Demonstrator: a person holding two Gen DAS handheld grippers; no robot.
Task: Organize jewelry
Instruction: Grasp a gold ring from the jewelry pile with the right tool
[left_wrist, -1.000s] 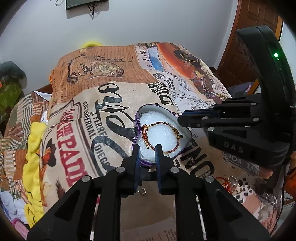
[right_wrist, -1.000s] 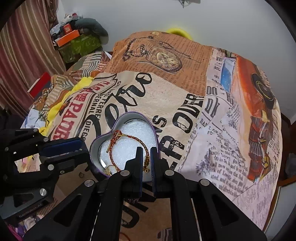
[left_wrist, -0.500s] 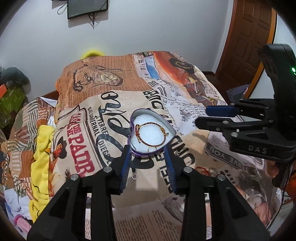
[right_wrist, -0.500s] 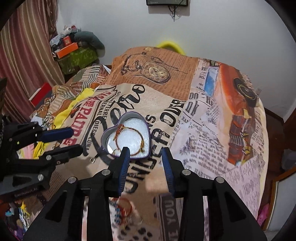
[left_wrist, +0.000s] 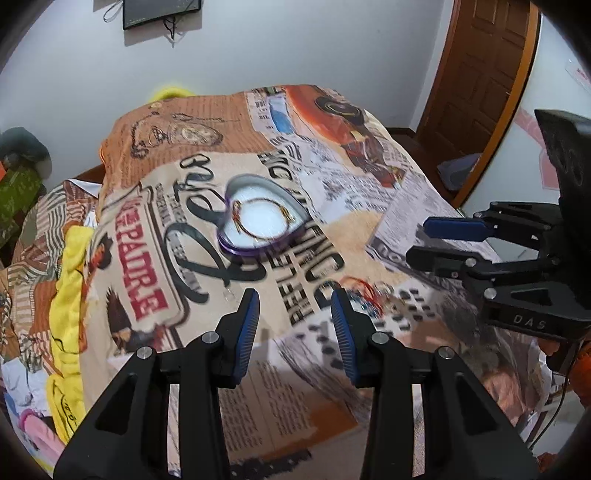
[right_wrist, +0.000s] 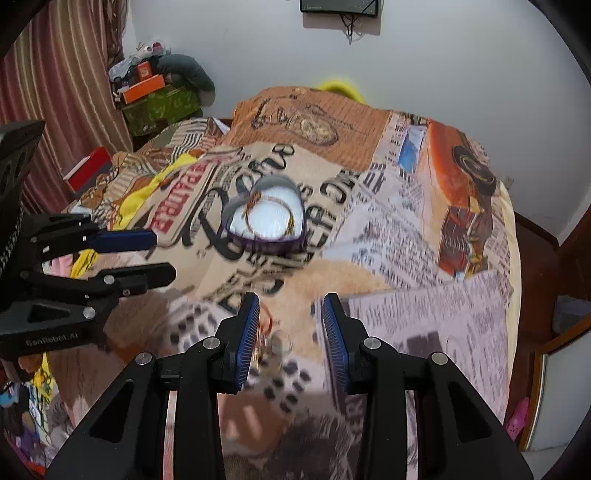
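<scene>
A purple heart-shaped tin (left_wrist: 229, 199) (right_wrist: 229, 214) with white padding lies on the printed bedspread. A red-gold cord bracelet (left_wrist: 258, 216) (right_wrist: 273, 218) lies inside it. My left gripper (left_wrist: 294, 295) is open and empty, held back from the tin and above the spread. My right gripper (right_wrist: 289, 301) is open and empty, also well short of the tin. A blurred pile of loose red and gold jewelry (left_wrist: 364, 291) (right_wrist: 267, 334) lies on the spread near both grippers. A small ring (left_wrist: 229, 294) lies in front of the tin.
The bed is covered by a newspaper-print spread (left_wrist: 369, 206). A yellow cloth (left_wrist: 70, 295) bunches at its left edge. A wooden door (left_wrist: 476, 74) stands at the right. Boxes and clutter (right_wrist: 147, 88) sit by the curtain.
Both grippers have opened and pulled back and up from the tin. The bracelet stays in the tin. The loose jewelry pile has come into view.
</scene>
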